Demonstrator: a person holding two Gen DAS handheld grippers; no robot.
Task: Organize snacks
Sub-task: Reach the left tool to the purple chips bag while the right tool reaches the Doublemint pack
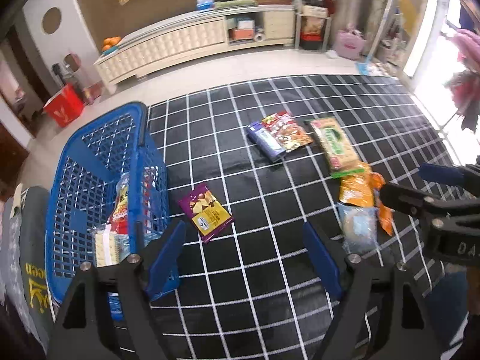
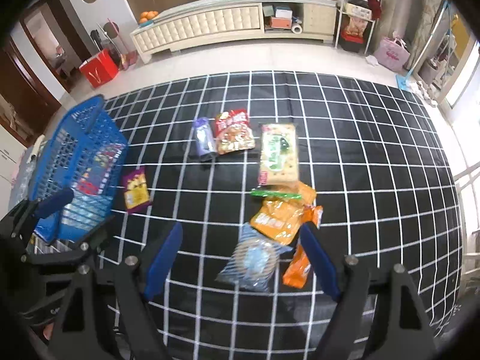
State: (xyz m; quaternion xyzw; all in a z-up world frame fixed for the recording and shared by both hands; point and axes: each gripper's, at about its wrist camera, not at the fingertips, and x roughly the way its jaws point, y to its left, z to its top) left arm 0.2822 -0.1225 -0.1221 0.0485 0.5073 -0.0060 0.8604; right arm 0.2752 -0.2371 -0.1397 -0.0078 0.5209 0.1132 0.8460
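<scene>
Black cloth with a white grid [image 2: 360, 150] covers the floor where I work, with a long cream cabinet [image 2: 210, 27] against the far wall. My left gripper [image 1: 243, 258] hangs beside the blue plastic mesh basket [image 1: 99, 162] with its blue-padded jaws standing apart and nothing between them; the basket already holds a few packets. My right gripper [image 2: 240, 258] is also spread wide and empty, hovering over a clear packet with a pale blue label [image 2: 255, 264] and an orange snack bag [image 2: 279, 219].

A purple and yellow chip packet [image 1: 207, 213] lies just beside the basket. Farther out lie a purple-blue pouch [image 2: 204, 139] touching a red snack bag [image 2: 234, 132], and a green and cream cracker pack [image 2: 279, 156] whose near end overlaps the orange bag.
</scene>
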